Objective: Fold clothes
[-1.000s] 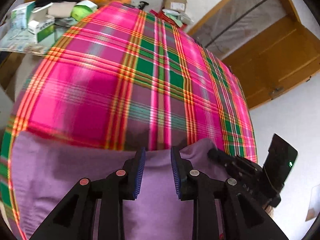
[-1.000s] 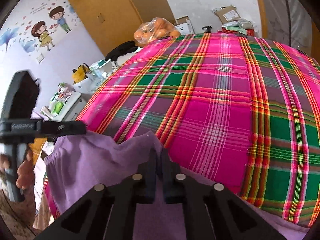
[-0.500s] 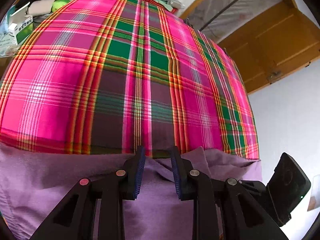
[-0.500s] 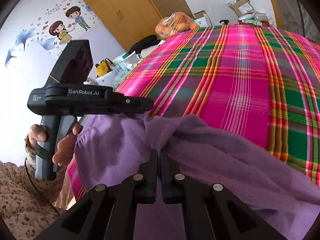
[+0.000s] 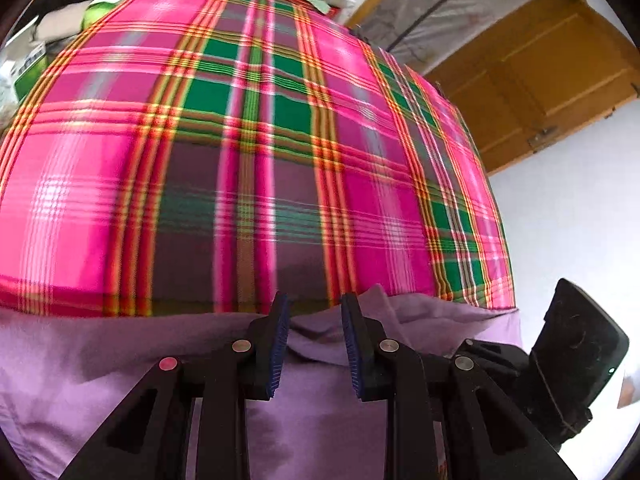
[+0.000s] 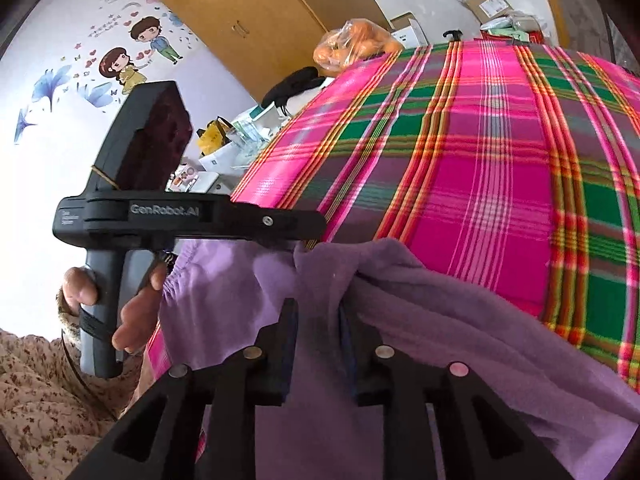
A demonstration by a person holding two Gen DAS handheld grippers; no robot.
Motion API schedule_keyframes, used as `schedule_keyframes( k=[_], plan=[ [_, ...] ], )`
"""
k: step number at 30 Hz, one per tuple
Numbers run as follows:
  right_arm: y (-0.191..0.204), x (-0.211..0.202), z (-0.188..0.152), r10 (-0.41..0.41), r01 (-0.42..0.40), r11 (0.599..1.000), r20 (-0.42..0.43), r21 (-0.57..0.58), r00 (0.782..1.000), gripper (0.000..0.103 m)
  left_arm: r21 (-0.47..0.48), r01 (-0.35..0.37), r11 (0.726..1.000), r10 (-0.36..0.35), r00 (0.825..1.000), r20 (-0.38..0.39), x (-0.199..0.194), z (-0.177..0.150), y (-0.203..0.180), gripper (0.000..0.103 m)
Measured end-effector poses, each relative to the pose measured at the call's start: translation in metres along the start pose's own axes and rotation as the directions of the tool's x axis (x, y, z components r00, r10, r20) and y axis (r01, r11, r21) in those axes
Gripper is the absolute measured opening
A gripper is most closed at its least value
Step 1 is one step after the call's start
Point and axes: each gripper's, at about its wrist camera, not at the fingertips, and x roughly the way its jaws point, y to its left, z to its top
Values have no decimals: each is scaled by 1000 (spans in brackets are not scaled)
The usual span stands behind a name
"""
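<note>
A plaid cloth (image 5: 248, 168) in hot pink, green and orange stripes covers the surface in front of me, smooth and flat, running away toward a wooden door (image 5: 552, 80) on the far right. Off its far left corner sit a plastic bag of oranges (image 6: 354, 46), cardboard boxes (image 6: 492, 4) and small clutter, with cartoon stickers (image 6: 132, 56) on the pale wall.

The purple garment (image 5: 100, 360) lies along the near edge of the cloth, soft, matte and fleecy, bunched into loose folds.

My left tongs (image 5: 314, 336) point forward and low over the garment's far edge, their two black fingers with ribbed blue pads (image 5: 278, 344) standing apart, a hump of purple fabric between them but not pinched. In the right wrist view I can see my left hand (image 6: 120, 304) wrapped round the grey handle, holding that tool level, its tip at a raised peak of the garment.

My right tongs (image 6: 316, 332) are also apart, angled down into the fabric, a fold of purple rising between the fingers and draping over the right one.
</note>
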Motion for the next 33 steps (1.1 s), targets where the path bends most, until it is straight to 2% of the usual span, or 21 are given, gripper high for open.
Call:
schedule_keyframes(
  k=[3,9,12,17,21,24,29,33],
  plan=[
    [-4,3,-2,4,-3,1000,-7,22,1000,22,40,-5,999,7,999,-41,9,6,-14,27],
    [0,1,-12,24,-24,999,-7,22,1000,22,203,-72,976,100,986,-131,30,12,-48,30],
    [-1,0,-14,36,-36,999,0,35,999,22,248,-105,963,147,977,-157,40,11,-56,30],
    [-3,1,-18,42,-42,998,0,46,999,22,262,-113,958,161,972,-171,45,12,-61,30],
    [-3,-1,-21,46,-47,997,7,56,999,22,250,-77,965,125,975,-183,47,15,-64,30],
    [-3,-3,-23,45,-46,997,8,56,999,22,239,-96,966,144,971,-193,54,16,-63,30],
    [-2,-3,-24,47,-48,997,11,63,999,22,209,-92,973,133,972,-191,57,20,-63,29],
    [-4,-6,-27,47,-47,997,12,65,999,22,227,-109,968,153,971,-184,55,22,-64,26]
  ],
)
